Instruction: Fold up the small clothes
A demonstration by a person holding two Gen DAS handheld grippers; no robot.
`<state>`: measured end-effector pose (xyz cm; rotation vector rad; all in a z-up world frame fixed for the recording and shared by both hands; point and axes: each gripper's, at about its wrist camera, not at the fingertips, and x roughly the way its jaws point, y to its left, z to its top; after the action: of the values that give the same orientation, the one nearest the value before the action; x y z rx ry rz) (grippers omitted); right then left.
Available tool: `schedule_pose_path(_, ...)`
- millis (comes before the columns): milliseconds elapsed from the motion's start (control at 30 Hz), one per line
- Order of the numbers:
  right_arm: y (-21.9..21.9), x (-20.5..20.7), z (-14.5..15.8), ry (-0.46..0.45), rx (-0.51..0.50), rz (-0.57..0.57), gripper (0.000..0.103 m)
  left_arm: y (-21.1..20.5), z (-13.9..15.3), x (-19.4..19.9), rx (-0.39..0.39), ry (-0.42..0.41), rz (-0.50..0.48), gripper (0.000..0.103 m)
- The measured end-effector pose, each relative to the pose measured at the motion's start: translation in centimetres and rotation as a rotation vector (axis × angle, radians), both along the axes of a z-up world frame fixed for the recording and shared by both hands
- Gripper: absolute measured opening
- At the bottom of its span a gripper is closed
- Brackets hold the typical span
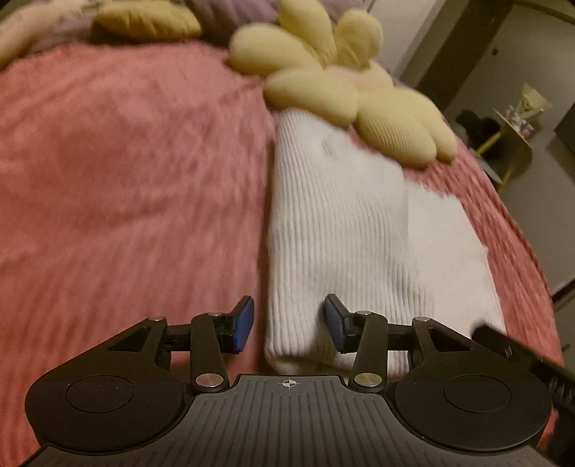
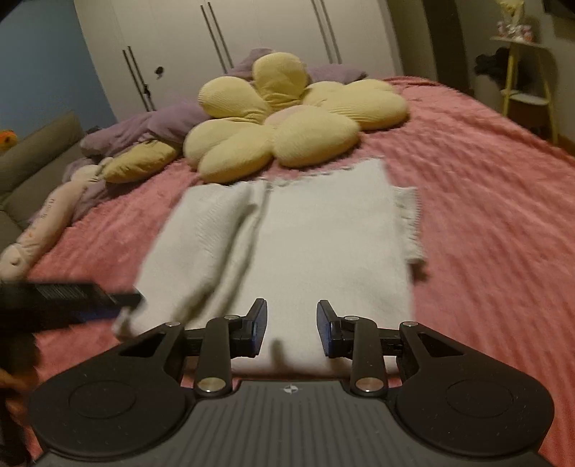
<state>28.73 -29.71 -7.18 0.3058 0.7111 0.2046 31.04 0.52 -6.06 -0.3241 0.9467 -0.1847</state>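
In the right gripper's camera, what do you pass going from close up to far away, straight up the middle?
Right gripper → white knitted garment → yellow flower cushion → purple bedding → white wardrobe doors.

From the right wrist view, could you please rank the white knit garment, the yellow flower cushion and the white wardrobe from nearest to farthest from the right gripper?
1. White knit garment: directly under and ahead of the right gripper.
2. Yellow flower cushion: just beyond the garment's far edge, on the pink bedspread.
3. White wardrobe: behind the bed, against the far wall.
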Motion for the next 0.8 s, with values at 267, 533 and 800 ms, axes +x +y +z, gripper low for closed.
schedule_pose_path(267,1.5,5.3,-0.8,0.088,0.159,0.074,0.060,-0.3,-1.2,-0.6,-0.034,0.005,-0.045,0.051)
schedule_pose_path(533,2.9,9.7,-2.7,0.174,0.279,0.072,0.043,-0.4,-0.6,-1.7,-0.020,-0.005,-0.034,0.053)
schedule_pose_path(800,4.3,11.0,-3.0,0.188,0.297,0.110,0.021,-0.4,0.0,-2.4,-0.008,-0.016,-0.018,0.055)
